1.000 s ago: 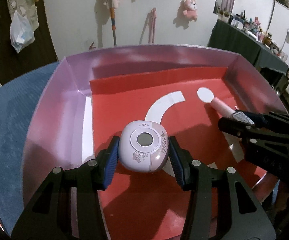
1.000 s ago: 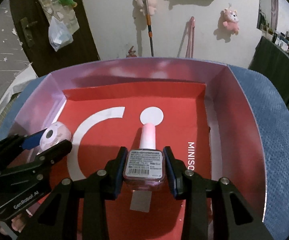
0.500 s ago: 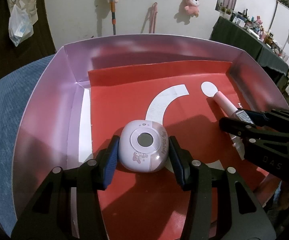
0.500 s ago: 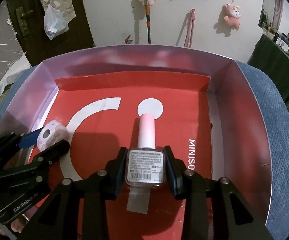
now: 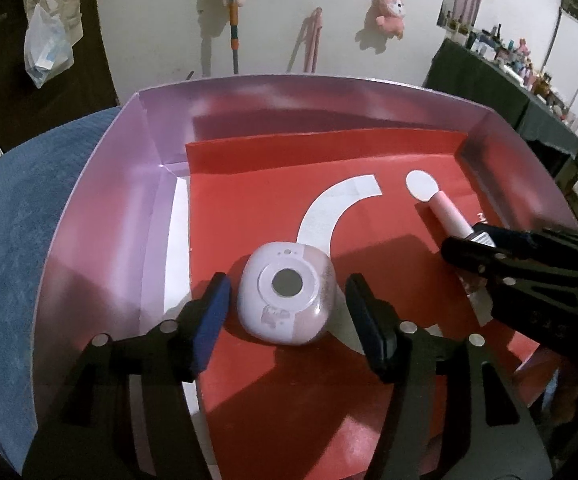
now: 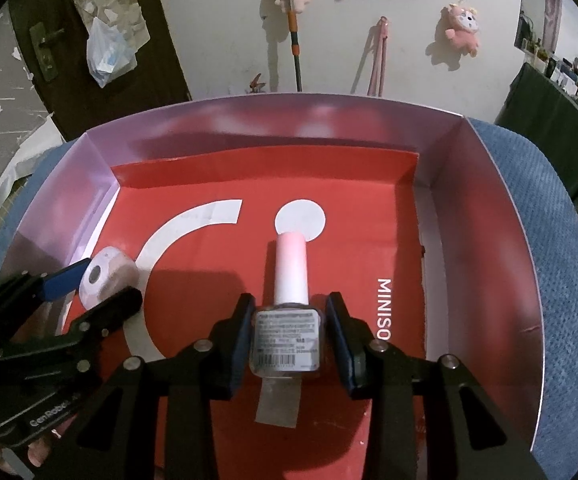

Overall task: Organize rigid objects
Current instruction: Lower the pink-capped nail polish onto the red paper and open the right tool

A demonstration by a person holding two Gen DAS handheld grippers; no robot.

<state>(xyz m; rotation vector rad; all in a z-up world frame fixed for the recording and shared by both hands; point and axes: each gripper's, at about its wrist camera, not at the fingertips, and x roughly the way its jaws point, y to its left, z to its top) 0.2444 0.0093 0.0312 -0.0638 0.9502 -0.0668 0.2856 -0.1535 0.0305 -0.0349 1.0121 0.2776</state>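
Observation:
A rounded pink-and-lilac case with a round window lies on the red liner of a lilac box. My left gripper straddles it with its jaws opening, and a gap shows on each side of the case. A nail polish bottle with a pale pink cap lies label-up on the liner, cap pointing away. My right gripper is shut on its glass body. The right wrist view shows the left gripper around the case at the left. The left wrist view shows the right gripper on the bottle.
The box walls stand up on the far, left and right sides. The box rests on a blue textured cushion. Behind are a wall with plush toys and a mop, a dark door, and a cluttered dark table at the right.
The left jaws have spread away from the pink case, which now lies free on the liner. The right gripper and the bottle have stayed put.

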